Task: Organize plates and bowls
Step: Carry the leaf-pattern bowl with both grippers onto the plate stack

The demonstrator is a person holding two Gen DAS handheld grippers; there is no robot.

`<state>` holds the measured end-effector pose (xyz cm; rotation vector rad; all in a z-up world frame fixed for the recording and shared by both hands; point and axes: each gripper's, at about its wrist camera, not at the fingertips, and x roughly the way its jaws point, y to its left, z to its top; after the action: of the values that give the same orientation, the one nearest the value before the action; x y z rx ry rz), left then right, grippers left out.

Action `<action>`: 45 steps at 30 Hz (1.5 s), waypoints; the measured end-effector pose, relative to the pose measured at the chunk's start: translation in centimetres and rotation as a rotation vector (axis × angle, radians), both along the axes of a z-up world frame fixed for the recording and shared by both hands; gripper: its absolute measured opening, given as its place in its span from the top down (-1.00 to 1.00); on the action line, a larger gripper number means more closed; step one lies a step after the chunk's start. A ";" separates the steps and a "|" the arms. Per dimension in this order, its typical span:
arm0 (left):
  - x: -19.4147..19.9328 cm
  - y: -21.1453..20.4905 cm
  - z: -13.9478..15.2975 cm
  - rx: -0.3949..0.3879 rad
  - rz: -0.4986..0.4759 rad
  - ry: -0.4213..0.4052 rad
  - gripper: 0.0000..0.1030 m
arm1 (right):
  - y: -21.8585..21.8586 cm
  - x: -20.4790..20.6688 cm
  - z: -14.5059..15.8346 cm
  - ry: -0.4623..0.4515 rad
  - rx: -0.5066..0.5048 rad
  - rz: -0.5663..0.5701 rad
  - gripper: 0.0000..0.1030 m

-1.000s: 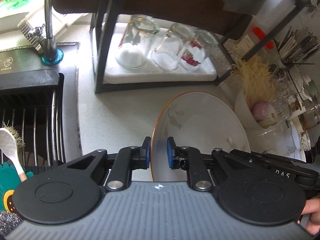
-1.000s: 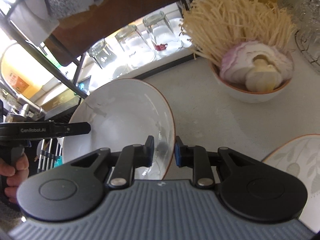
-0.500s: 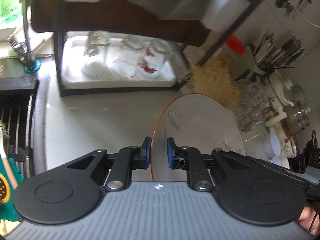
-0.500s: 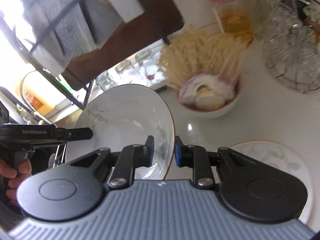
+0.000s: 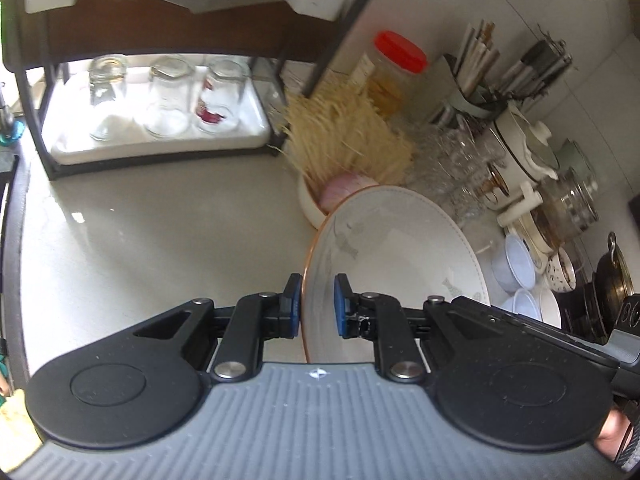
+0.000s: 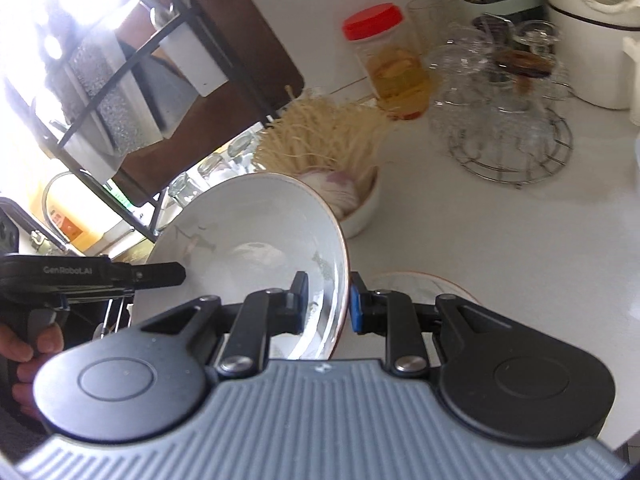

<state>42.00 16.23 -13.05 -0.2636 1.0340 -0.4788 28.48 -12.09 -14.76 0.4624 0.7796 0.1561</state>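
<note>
A white plate (image 5: 396,256) with an orange rim and grey leaf pattern is held up above the counter by both grippers. My left gripper (image 5: 317,311) is shut on its left rim. My right gripper (image 6: 329,307) is shut on its right rim; the plate (image 6: 248,240) fills the middle of the right wrist view. The left gripper's body (image 6: 92,276) shows at the plate's far side there. A second white plate (image 6: 420,286) lies flat on the counter just beyond my right fingers, mostly hidden.
A white bowl (image 6: 364,208) with onion and dry noodles stands behind the plate. A black rack with upturned glasses (image 5: 168,96) is at the back left. A red-lidded jar (image 6: 388,60), a glass stand (image 6: 508,120), pots and small bowls (image 5: 520,268) crowd the right.
Both grippers have lifted the plate higher and carried it to the right. The rack and sink have slid left and farther off; the jar, glass stand and pots have come into view.
</note>
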 end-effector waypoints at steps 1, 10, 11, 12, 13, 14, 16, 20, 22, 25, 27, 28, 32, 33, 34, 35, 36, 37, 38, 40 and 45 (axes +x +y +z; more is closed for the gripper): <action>-0.1 -0.4 -0.2 -0.003 0.001 0.005 0.63 | -0.3 -0.2 -0.2 0.010 0.000 -0.005 0.53; -1.9 -2.7 -1.5 0.025 -0.012 0.009 0.63 | -2.1 -1.9 -1.4 0.042 0.001 -0.006 0.53; -2.0 -2.9 -1.8 0.032 -0.013 0.014 0.63 | -2.3 -2.1 -1.5 0.043 -0.005 -0.006 0.53; -2.1 -3.1 -2.0 0.036 -0.015 0.021 0.63 | -2.4 -2.2 -1.6 0.048 -0.008 -0.008 0.53; -2.2 -3.4 -2.3 0.039 -0.020 0.028 0.63 | -2.6 -2.3 -1.8 0.058 -0.013 -0.012 0.53; -2.2 -3.7 -2.5 0.040 -0.025 0.035 0.63 | -2.8 -2.4 -1.9 0.068 -0.020 -0.016 0.53; -2.3 -4.4 -2.9 0.046 -0.037 0.047 0.63 | -3.2 -2.6 -2.2 0.085 -0.028 -0.030 0.53; -2.6 -6.0 -3.6 0.073 -0.060 0.058 0.63 | -4.2 -3.1 -3.0 0.116 -0.022 -0.055 0.53; -2.7 -6.5 -4.0 0.083 -0.066 0.065 0.63 | -4.5 -3.5 -3.4 0.125 -0.024 -0.061 0.53; -2.7 -7.3 -4.5 0.098 -0.071 0.078 0.63 | -4.8 -3.9 -4.0 0.135 -0.028 -0.070 0.53; -2.7 -7.7 -4.7 0.111 -0.078 0.081 0.63 | -5.0 -4.1 -4.2 0.140 -0.032 -0.073 0.53; -2.7 -7.9 -4.8 0.121 -0.082 0.079 0.63 | -5.0 -4.1 -4.3 0.139 -0.037 -0.070 0.53; -2.7 -8.6 -5.3 0.150 -0.076 0.077 0.63 | -5.1 -4.0 -4.6 0.140 -0.042 -0.069 0.53; -2.7 -8.7 -5.4 0.155 -0.070 0.078 0.63 | -5.2 -4.0 -4.6 0.138 -0.043 -0.069 0.53; -2.8 -8.8 -5.5 0.160 -0.066 0.079 0.63 | -5.1 -3.9 -4.5 0.135 -0.049 -0.067 0.53; -2.8 -8.9 -5.5 0.166 -0.064 0.080 0.63 | -5.0 -3.9 -4.5 0.131 -0.056 -0.065 0.53; -2.8 -9.0 -5.5 0.171 -0.065 0.078 0.63 | -5.0 -3.9 -4.5 0.128 -0.059 -0.063 0.53; -2.8 -9.1 -5.5 0.178 -0.065 0.075 0.62 | -5.1 -3.8 -4.5 0.128 -0.058 -0.062 0.53; -2.9 -9.1 -5.6 0.184 -0.062 0.075 0.62 | -5.1 -3.7 -4.6 0.133 -0.054 -0.059 0.53; -2.7 -9.1 -5.8 0.193 -0.051 0.086 0.61 | -5.0 -3.5 -4.7 0.139 -0.058 -0.046 0.53; -2.7 -9.2 -5.7 0.211 -0.041 0.081 0.59 | -5.0 -3.0 -4.9 0.140 -0.068 -0.030 0.53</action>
<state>39.29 7.04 -18.76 -0.0744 1.1619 -0.3945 25.47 -17.05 -19.69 0.4232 0.9114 0.0692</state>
